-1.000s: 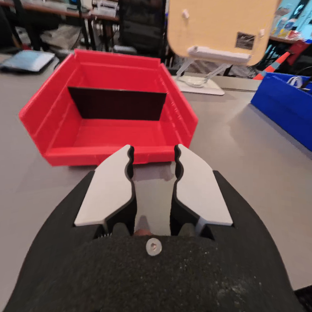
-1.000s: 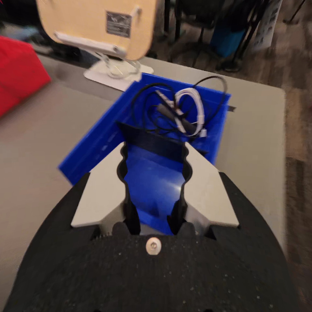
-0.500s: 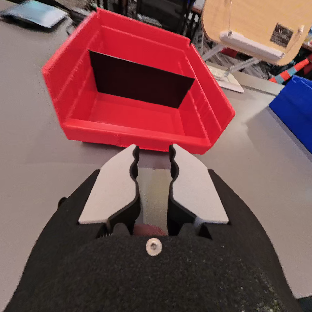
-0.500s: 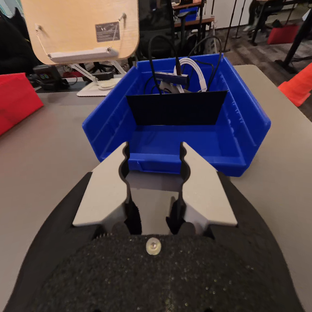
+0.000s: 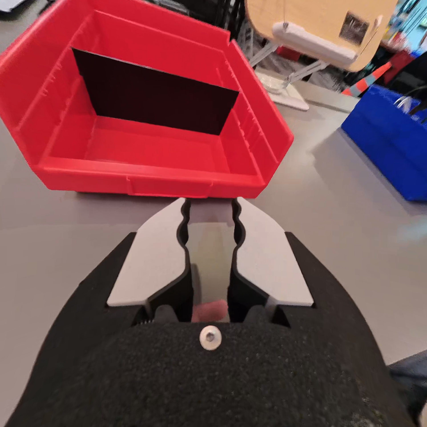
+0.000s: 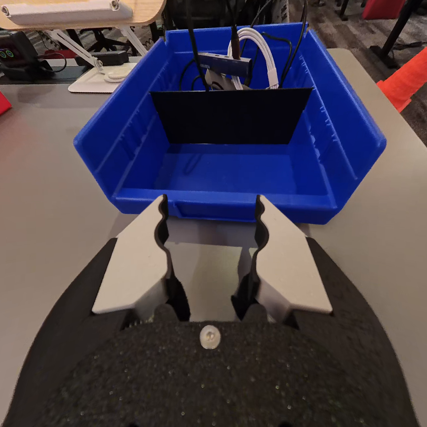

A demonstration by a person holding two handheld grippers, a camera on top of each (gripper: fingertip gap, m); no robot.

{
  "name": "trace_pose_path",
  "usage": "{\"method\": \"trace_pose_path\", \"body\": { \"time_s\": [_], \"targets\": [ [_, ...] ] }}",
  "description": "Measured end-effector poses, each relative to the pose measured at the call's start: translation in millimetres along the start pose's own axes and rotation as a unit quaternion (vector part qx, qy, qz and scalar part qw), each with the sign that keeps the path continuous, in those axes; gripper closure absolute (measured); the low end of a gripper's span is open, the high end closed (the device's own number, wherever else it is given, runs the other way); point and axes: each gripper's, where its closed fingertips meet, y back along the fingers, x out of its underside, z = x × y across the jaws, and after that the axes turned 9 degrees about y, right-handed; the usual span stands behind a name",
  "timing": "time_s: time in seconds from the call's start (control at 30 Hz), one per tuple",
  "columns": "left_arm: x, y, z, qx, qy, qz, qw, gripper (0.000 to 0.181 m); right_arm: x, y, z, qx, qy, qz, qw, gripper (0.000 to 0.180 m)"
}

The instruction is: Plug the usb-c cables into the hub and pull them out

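Hub (image 6: 225, 63) and tangled usb-c cables (image 6: 265, 55) in blue bin (image 6: 120, 143) rear compartment, behind divider (image 6: 231, 117). Right gripper (image 6: 210, 201) and left gripper (image 5: 210, 203) both apart, empty. Probably light, floppy cables; rigid plug shells best for grasping.

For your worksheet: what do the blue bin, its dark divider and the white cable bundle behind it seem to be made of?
Blue bin: likely moulded plastic, slightly glossy, with ribbed walls and soft highlights.
Dark divider: a thin, flat, matte sheet, perhaps plastic or card; the look leaves it open.
White cable bundle: probably smooth rubbery or plastic sheathing, bending in an even loop.
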Motion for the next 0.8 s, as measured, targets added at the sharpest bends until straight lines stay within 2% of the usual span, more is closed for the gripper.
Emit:
{"method": "trace_pose_path", "body": {
  "time_s": [0.13, 0.37, 0.53, 0.67, 0.73, 0.8],
  "targets": [
    [10, -1, 16, -0.060, -0.039, 0.029, 0.997, 0.146, -8, -4, 2, -0.007, -0.007, -0.017, 1.000, 0.108],
    [12, 6, 21, -0.074, -0.043, 0.026, 0.996, 0.140, -26, -16, 24, -0.027, 0.014, -0.042, 0.999, 0.106],
    [14, 16, 20, -0.082, -0.048, 0.021, 0.995, 0.133, -77, 1, 73, -0.094, 0.011, -0.152, 0.984, 0.107],
    [21, 23, 20, -0.096, -0.043, 0.027, 0.994, 0.127, -61, -27, 114, -0.121, 0.041, -0.081, 0.988, 0.098],
    [23, 27, 19, -0.104, -0.051, 0.025, 0.993, 0.121, -51, -37, 125, -0.125, 0.049, -0.044, 0.990, 0.100],
    [25, 30, 18, -0.112, -0.063, 0.024, 0.991, 0.116, -52, -37, 127, -0.108, 0.067, -0.045, 0.991, 0.104]
  ]
}}
